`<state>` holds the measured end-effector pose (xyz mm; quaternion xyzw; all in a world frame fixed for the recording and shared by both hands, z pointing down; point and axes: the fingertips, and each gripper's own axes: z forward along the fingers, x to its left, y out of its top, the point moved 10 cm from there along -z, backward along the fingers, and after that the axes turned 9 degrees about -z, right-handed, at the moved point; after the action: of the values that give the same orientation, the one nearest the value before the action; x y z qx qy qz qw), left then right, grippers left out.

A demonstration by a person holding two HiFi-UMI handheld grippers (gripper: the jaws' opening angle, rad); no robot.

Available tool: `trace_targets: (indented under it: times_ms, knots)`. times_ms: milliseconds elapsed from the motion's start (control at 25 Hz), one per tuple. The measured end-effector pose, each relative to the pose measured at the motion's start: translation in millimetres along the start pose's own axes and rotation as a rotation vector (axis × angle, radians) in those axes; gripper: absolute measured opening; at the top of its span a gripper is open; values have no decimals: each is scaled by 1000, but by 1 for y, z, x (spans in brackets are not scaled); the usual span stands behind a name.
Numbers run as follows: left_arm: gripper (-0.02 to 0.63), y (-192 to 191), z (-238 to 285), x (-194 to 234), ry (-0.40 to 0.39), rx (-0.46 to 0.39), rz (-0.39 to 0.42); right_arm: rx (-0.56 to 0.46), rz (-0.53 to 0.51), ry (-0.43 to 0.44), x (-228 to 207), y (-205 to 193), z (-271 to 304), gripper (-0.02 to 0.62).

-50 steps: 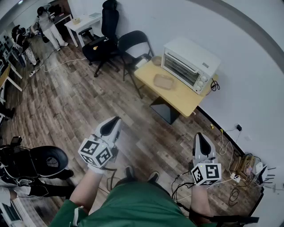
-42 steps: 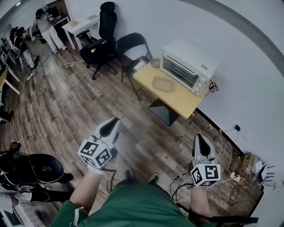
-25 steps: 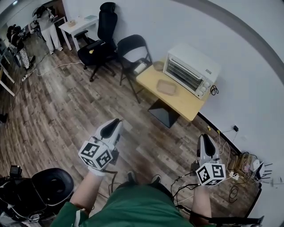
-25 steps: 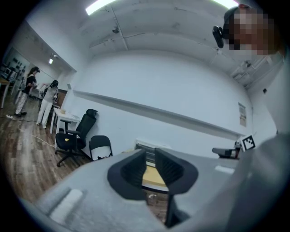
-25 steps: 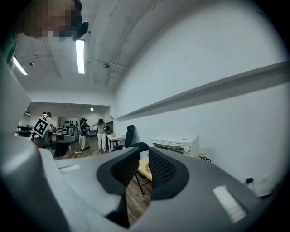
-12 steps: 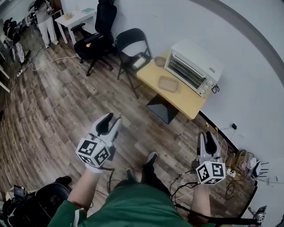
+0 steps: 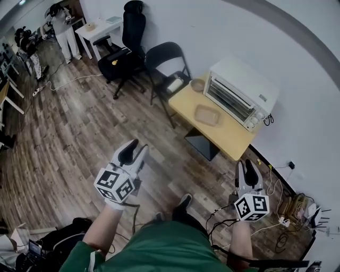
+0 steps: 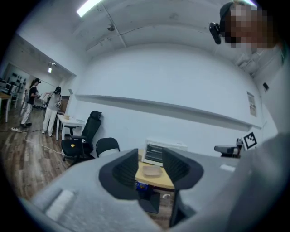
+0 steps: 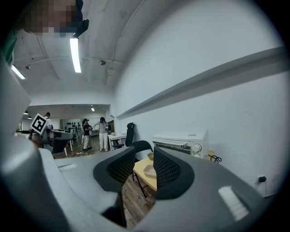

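Two tools hung above the wooden floor (image 7: 85, 122), the left tool (image 7: 133, 145) and the right tool (image 7: 245, 165) each with jaws parted on nothing, well apart from the shallow tray (image 7: 207, 114) lying on the counter (image 7: 226, 137) before the toaster oven (image 7: 241, 93).

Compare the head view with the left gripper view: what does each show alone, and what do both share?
Head view only: the person's shoe and the cables by the wall. Left gripper view only: the ceiling light. Both: the left gripper, jaws apart with nothing between them, the toaster oven, the tray on the wooden table and the black folding chair.
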<state>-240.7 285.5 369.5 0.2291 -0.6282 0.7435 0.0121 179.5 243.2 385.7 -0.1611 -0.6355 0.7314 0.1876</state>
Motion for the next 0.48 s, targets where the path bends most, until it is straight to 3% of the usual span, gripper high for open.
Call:
trace_targets:
  times_ms: [480]
  knots:
    - [158,0,106,-17,38,54,-1,23,68,76,-81,-6,73,110]
